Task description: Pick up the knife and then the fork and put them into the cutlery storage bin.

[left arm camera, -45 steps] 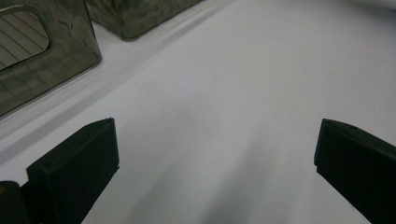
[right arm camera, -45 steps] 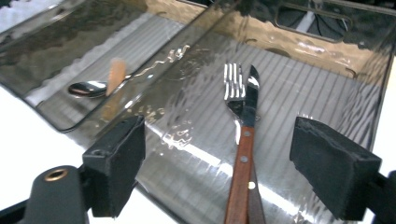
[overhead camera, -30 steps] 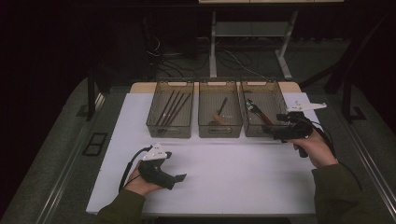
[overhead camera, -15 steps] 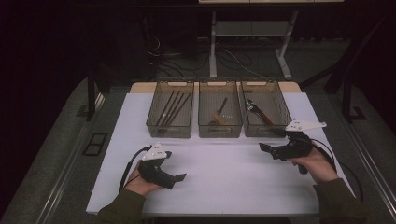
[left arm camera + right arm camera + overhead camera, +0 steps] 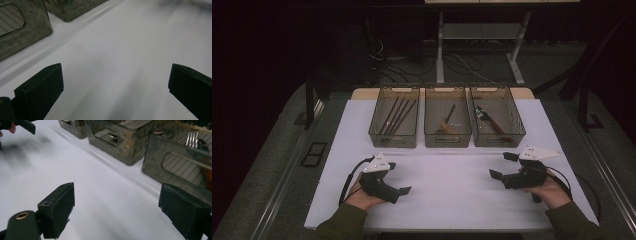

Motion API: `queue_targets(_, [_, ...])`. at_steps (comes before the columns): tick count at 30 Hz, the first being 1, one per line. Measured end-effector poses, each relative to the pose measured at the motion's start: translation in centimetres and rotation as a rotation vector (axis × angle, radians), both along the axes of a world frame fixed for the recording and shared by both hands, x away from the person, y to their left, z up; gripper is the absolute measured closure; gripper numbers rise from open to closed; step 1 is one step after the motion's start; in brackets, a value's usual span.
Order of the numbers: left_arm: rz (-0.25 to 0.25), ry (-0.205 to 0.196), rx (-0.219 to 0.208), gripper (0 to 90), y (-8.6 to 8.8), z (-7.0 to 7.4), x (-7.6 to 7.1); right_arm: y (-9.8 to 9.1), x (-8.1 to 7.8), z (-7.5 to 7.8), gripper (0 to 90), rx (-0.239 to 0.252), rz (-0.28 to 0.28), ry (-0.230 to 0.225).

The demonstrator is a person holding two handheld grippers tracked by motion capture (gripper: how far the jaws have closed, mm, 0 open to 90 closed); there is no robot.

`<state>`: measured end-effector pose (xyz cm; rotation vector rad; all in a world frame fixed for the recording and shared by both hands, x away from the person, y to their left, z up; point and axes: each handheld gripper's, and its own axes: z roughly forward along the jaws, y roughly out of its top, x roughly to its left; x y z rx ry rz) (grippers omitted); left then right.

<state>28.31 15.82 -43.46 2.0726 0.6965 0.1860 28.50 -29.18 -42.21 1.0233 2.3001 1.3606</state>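
I hold my left hand-held gripper [image 5: 399, 182] low over the white tabletop [image 5: 452, 200] near its front left corner, its jaws spread wide with nothing between them; in the left gripper view both black jaws frame bare white surface. My right hand-held gripper [image 5: 503, 166] sits near the front right corner, just above the tabletop, its jaws also spread wide and empty, pointing toward the middle of the tabletop.

Three smoky clear bins stand in a row along the back edge, sides nearly touching. The left bin [image 5: 394, 141] holds several long dark sticks lying lengthwise. The middle bin [image 5: 447, 141] holds a dark utensil crossed over a pale wooden one. The right bin [image 5: 499, 140] holds a few utensils, one with a reddish handle; in the right gripper view fork tines [image 5: 193, 139] show inside the bin nearest my right jaws. That bin is the closest to my right hand-held gripper, but clearly apart from it, with bare tabletop between.
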Motion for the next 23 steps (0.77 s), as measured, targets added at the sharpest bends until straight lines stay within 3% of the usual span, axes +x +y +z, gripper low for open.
queue_targets(8, [-0.005,0.001,-0.004,0.0,0.1,0.0,0.0,0.1,-1.6,-0.9,13.7,-0.008,0.017,0.009])
queue_targets(16, [-0.012,-0.007,0.000,0.0,0.1,0.1,-0.1,0.3,-2.2,-2.0,13.7,-0.048,0.031,0.026])
queue_targets(23, [-0.011,-0.006,-0.001,0.0,0.1,0.1,-0.2,0.3,-2.2,-2.2,13.7,-0.051,0.044,0.030])
